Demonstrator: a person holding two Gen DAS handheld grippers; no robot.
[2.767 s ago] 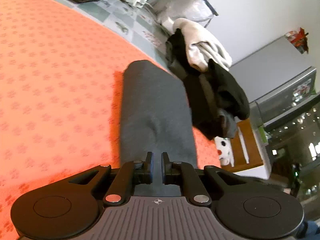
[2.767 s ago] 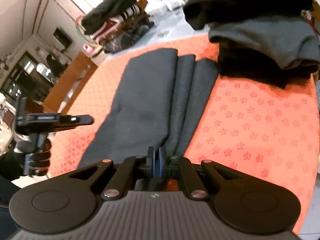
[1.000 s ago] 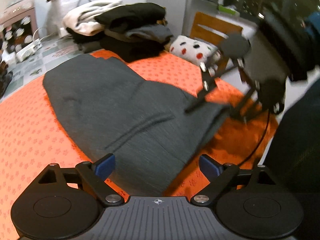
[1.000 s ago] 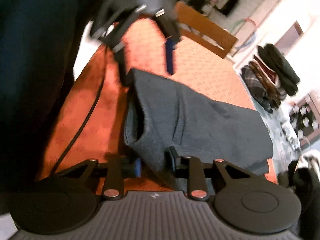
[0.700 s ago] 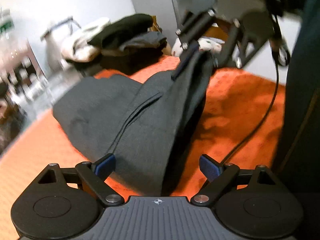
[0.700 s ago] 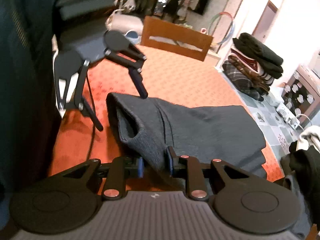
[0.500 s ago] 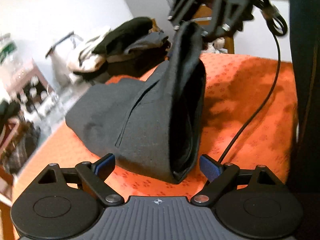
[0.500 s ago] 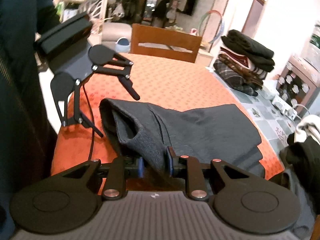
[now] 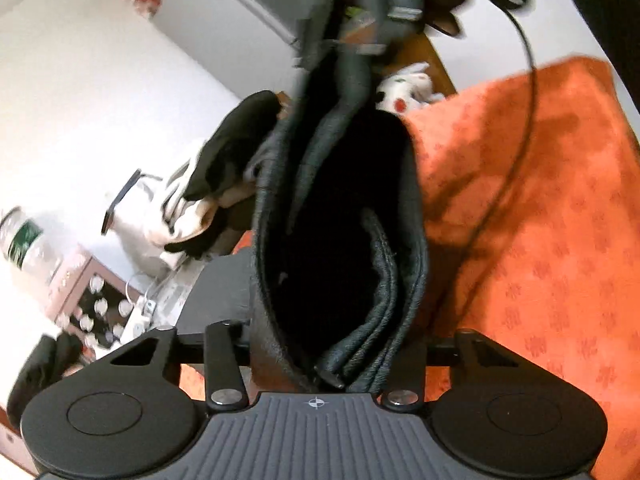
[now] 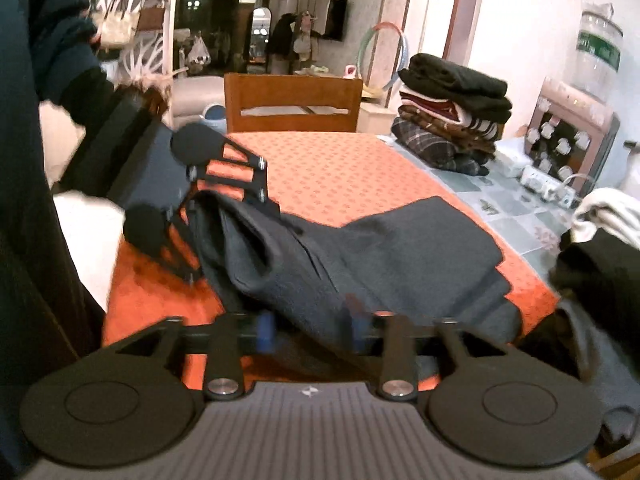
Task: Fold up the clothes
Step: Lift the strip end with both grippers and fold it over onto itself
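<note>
On the orange cloth (image 10: 320, 168): the dark grey garment (image 10: 400, 248) is spread across the near half, and its near end is lifted off the cloth.
Near end of the garment: a thick folded edge is bunched up and raised; its far part lies flat on the orange cloth.
Left gripper (image 9: 336, 344): its jaws have just been closing, and the folded edge is squeezed between the two fingers, filling the whole gap.
Left side of the garment: it is held up at the table's near left corner, as seen from the right wrist.
Right gripper (image 10: 309, 330): its jaws have just been opening, and they are seen parted. The garment is draped between the blue pads (image 10: 264, 332), but it is not pressed by them.
Top of the left wrist view: the garment is seen rising to a blurred dark shape; what it is cannot be told.
Cable (image 9: 516, 152): a black cable is hung over the orange cloth, beside the garment.
Sleeve (image 10: 60, 40): a dark blue sleeve is seen behind the left gripper.
Folded stack (image 10: 452, 116): a pile of folded clothes is set on the far right of the table, well apart from the garment.
Loose pile (image 9: 224, 168): black and white clothes are heaped beyond the garment.
Chair (image 10: 292, 96): a wooden chair is placed at the far edge.
</note>
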